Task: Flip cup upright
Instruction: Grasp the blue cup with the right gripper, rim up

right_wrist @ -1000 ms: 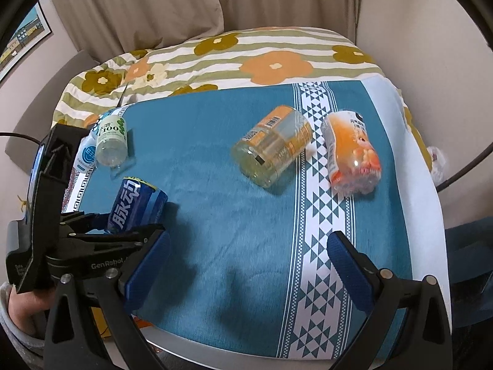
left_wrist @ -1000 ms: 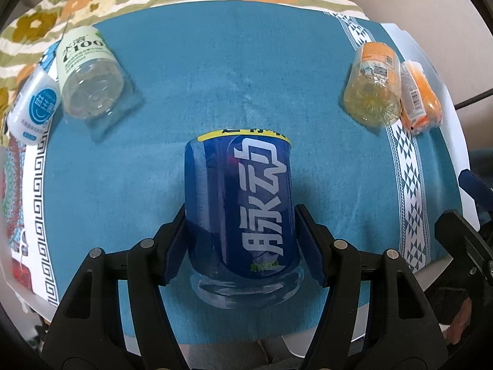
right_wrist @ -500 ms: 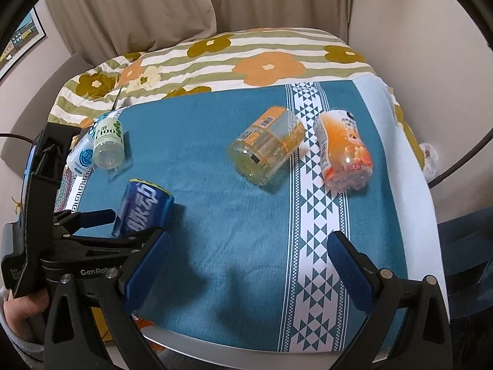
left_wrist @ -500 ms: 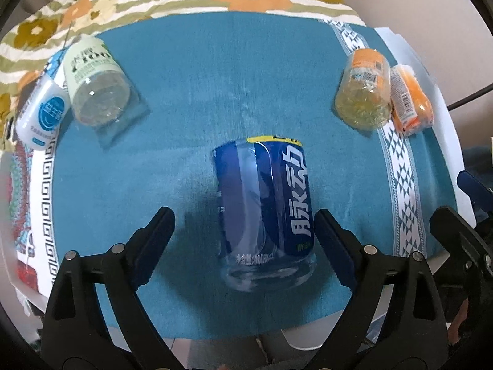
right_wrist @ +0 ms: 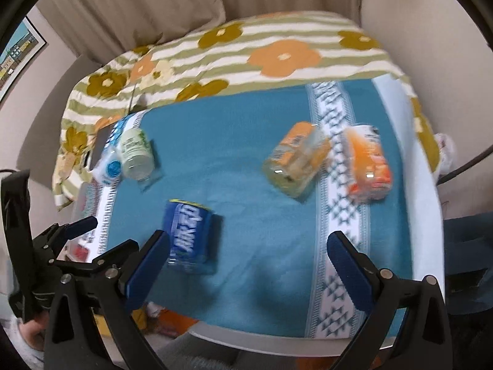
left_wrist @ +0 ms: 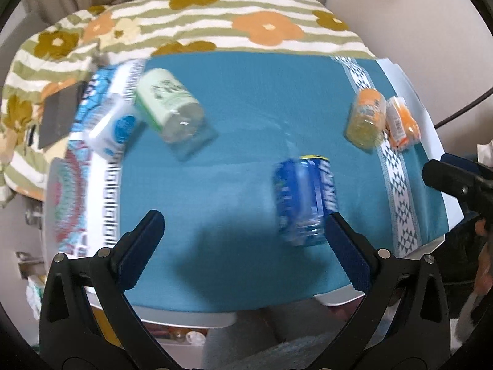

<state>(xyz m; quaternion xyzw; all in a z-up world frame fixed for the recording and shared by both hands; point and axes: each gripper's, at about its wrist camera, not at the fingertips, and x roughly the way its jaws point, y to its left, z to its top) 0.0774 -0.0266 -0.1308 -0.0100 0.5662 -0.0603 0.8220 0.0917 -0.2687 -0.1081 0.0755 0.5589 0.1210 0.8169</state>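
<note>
Blue plastic w/ yellow rim: found the blue cup [left_wrist: 303, 203] standing on the teal cloth [left_wrist: 246, 98] near the front of the tabletop [left_wrist: 185, 317], rim up, clear base down, so judged as upright already (frames blurred, so not 100% sure). Saw the left hand-held gripper [left_wrist: 243, 219] spread wide & holding nothing, its right finger just beside the cup in the left wrist view; looked apart from it in the right wrist view. Saw the right hand-held gripper [right_wrist: 248, 237] wide too, empty, w/ the blue cup by its left finger. Counted four others lying on their sides: green cup [left_wrist: 168, 104] & white cup [left_wrist: 112, 129] touching at far left, clear orange-label cup [left_wrist: 366, 118] & orange cup [left_wrist: 402, 123] side by side at far right. Judged the next flip best done thus: approach low along the cloth, pinch across the cup's mid-body, not the thin rim, squeeze lightly (soft plastic prob. buckles), lift clear, rotate base-down, set flat, then open. Needed care re: neighbours, since each pair lay close enough to get knocked.
</note>
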